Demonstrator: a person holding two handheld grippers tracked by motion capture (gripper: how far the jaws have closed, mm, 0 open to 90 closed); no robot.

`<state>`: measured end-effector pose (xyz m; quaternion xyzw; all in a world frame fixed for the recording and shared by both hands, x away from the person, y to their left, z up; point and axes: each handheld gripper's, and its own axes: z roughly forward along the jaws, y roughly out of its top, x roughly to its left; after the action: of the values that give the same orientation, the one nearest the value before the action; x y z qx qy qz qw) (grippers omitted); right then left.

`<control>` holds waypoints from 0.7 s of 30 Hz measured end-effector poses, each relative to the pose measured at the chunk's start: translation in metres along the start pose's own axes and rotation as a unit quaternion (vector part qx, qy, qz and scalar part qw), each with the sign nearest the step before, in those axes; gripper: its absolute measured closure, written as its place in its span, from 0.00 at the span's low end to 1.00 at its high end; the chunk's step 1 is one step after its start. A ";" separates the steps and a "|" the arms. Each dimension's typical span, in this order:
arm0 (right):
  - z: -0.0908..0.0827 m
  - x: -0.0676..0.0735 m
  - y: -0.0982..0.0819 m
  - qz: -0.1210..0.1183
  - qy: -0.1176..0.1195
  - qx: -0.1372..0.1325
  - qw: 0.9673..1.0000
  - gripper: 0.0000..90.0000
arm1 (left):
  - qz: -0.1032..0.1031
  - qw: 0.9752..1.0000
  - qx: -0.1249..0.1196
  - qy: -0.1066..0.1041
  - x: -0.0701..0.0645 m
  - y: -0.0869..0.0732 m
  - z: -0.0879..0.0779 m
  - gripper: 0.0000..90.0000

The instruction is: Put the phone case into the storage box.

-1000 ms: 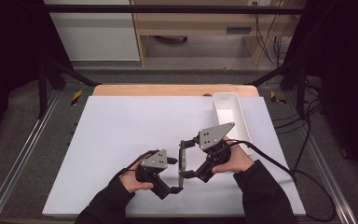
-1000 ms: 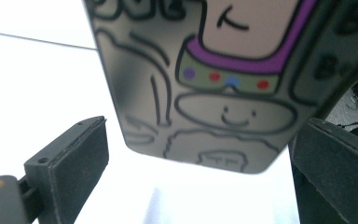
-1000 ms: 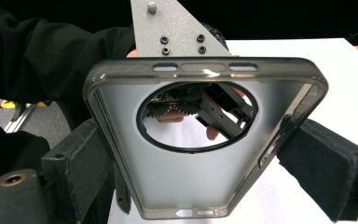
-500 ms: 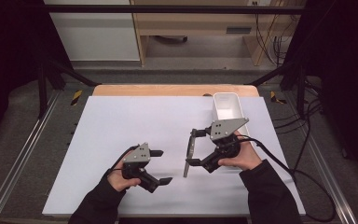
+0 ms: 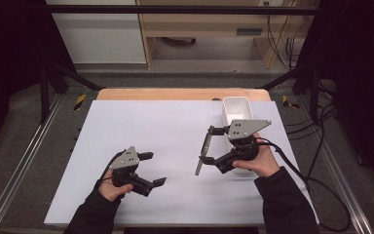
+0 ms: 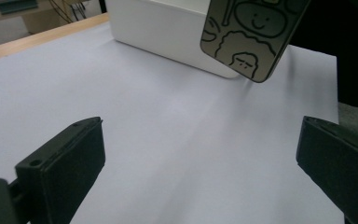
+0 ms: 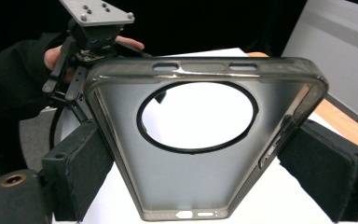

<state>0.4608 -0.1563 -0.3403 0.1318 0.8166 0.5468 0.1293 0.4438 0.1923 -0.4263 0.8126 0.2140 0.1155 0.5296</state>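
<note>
The right gripper is holding a grey phone case up off the white table, squeezing its two long sides between both fingers. The case is standing on edge, just left of the white bin. The left gripper is sitting wide open, holding nothing, nearer and well to the left.
</note>
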 end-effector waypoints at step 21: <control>-0.028 -0.016 0.013 0.044 -0.097 -0.026 0.994 0.13 | -0.027 0.994 -0.036 0.103 0.019 -0.025 -0.036 0.00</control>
<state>0.4666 -0.1815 -0.3173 0.2166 0.7793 0.5576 0.1866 0.4394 0.2392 -0.4346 0.7708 0.2847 0.1922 0.5366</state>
